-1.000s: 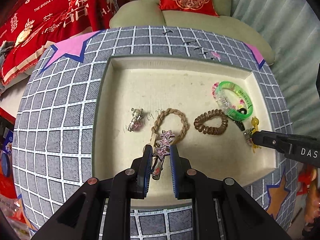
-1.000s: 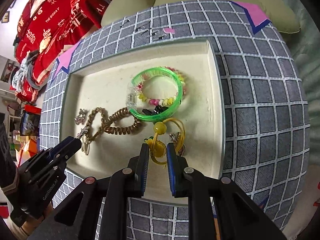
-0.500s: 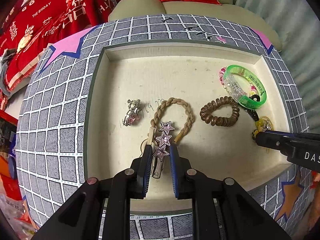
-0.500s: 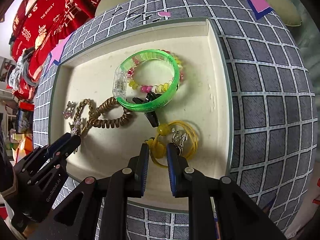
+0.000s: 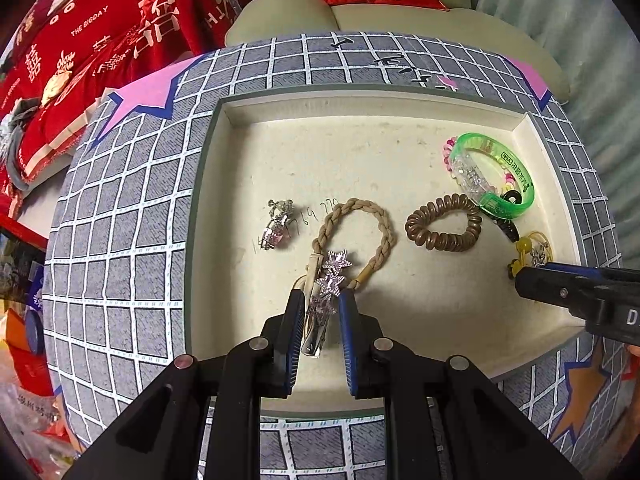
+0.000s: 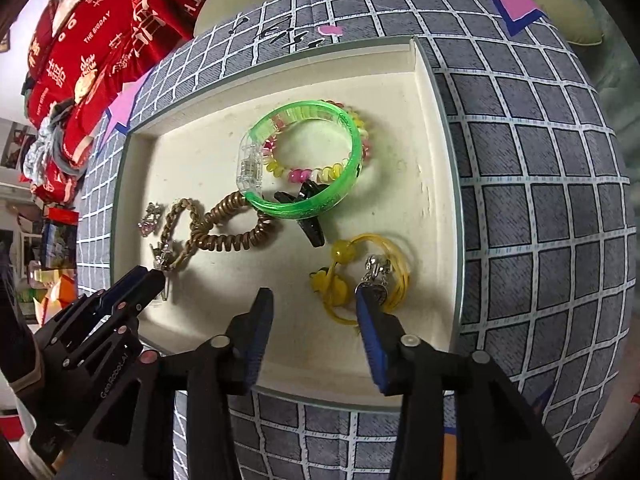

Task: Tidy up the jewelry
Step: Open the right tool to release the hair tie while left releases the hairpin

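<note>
The cream tray sat on a grid-patterned cloth w/ all the jewelry inside. The left gripper had its jaws drawn in narrow around the star hair clip, blue pads close on both sides of it; the clip's metal end lay on the tray floor betw. them. Just beyond it lay the braided tan hair tie, w/ a small pink-stone earring to its left and a brown spiral hair tie to its right. The right gripper had just been opening: fingers spread wide, the yellow bead hair tie loose on the tray betw. them, a silver charm touching the right finger's tip. Further back, the green bangle rested over a multicolour spiral tie and a black clip, near the tray's right wall.
</note>
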Tool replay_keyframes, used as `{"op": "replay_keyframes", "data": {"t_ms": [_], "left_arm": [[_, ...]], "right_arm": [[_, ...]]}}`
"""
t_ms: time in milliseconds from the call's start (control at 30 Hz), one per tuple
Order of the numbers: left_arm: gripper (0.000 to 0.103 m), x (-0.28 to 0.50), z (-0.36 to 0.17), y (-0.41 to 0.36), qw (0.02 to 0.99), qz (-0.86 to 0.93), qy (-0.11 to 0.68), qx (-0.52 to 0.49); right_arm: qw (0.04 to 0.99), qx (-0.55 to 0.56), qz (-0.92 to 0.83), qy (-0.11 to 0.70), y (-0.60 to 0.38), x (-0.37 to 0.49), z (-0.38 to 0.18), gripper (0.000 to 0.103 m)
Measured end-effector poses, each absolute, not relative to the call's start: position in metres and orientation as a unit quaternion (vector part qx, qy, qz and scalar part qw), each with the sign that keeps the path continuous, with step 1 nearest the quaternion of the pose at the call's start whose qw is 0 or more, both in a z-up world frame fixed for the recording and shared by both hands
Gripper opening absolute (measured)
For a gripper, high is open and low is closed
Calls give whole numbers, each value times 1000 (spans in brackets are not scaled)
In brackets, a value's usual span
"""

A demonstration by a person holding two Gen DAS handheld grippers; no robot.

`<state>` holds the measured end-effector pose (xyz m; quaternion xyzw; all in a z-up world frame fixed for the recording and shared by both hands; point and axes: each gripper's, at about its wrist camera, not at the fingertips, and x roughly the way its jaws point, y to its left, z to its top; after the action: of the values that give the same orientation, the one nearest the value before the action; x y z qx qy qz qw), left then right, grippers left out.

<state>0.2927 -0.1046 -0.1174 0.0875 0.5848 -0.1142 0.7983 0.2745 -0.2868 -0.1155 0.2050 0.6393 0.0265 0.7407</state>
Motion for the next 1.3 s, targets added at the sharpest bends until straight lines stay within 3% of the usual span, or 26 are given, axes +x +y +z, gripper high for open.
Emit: {"op": "replay_keyframes", "data": {"t_ms": [233, 267, 300, 333, 600, 667, 1300], "left_arm": [[29, 291, -110, -104, 800, -117, 582, 89], [54, 291, -110, -104, 800, -117, 581, 89], [98, 290, -108, -104, 802, -115, 580, 90], [103, 288, -103, -102, 811, -108, 569, 87], [103, 281, -85, -100, 819, -117, 556, 80], [103, 278, -82, -97, 818, -114, 558, 79], [103, 223, -63, -61, 810, -110, 573, 65]], "right_arm": [[744, 217, 24, 632, -288, 270, -105, 63], [744, 218, 23, 631, -289, 270, -103, 63], [744, 219, 22, 630, -289, 269, -102, 63], [745, 220, 22, 630, -289, 269, -102, 63], [749, 223, 12, 624, -292, 262, -90, 65], [751, 227, 13, 620, -293, 259, -86, 82], [755, 212, -2, 620, -267, 207, -69, 87]]}}
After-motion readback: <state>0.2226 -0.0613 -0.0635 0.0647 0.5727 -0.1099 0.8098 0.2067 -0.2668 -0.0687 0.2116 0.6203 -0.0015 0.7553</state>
